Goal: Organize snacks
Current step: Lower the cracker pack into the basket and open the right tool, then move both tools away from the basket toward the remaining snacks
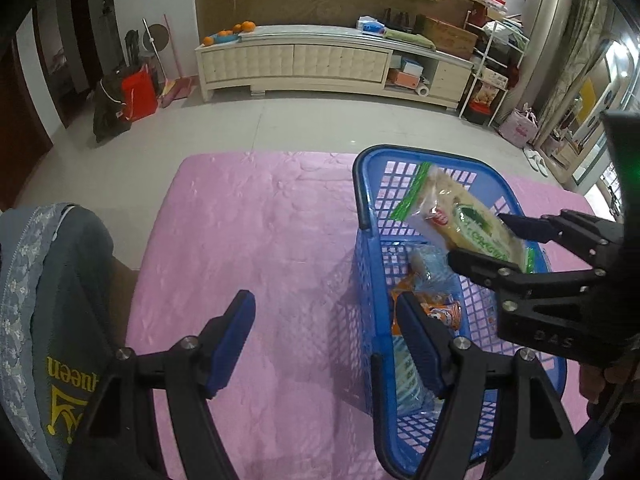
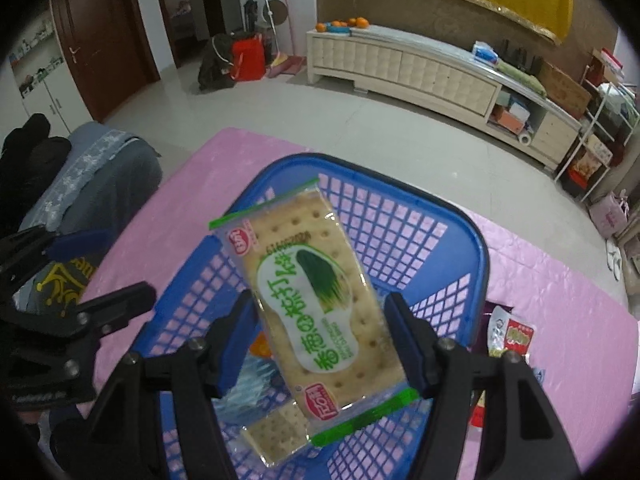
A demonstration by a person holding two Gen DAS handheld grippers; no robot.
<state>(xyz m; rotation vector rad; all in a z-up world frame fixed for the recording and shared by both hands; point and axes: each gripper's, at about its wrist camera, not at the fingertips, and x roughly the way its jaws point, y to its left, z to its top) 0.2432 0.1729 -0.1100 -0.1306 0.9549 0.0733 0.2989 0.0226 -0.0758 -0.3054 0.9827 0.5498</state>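
Observation:
A blue plastic basket (image 1: 362, 184) (image 2: 472, 236) stands on the pink cloth and holds several snack packs, among them an orange pack (image 1: 436, 308) and a clear cracker pack (image 2: 272, 432). My right gripper (image 2: 320, 344) (image 1: 486, 240) is shut on a green-and-white cracker pack (image 2: 316, 300) (image 1: 468, 216) and holds it above the basket. My left gripper (image 1: 324, 336) is open and empty, low over the pink cloth at the basket's left wall; it also shows at the left edge of the right wrist view (image 2: 100, 272).
A pink cloth (image 1: 260, 240) covers the table. Loose snack packs (image 2: 508, 336) lie on it to the right of the basket. A grey-blue cloth bag (image 1: 44, 312) lies at the table's left. A cream cabinet (image 1: 320, 60) stands across the floor.

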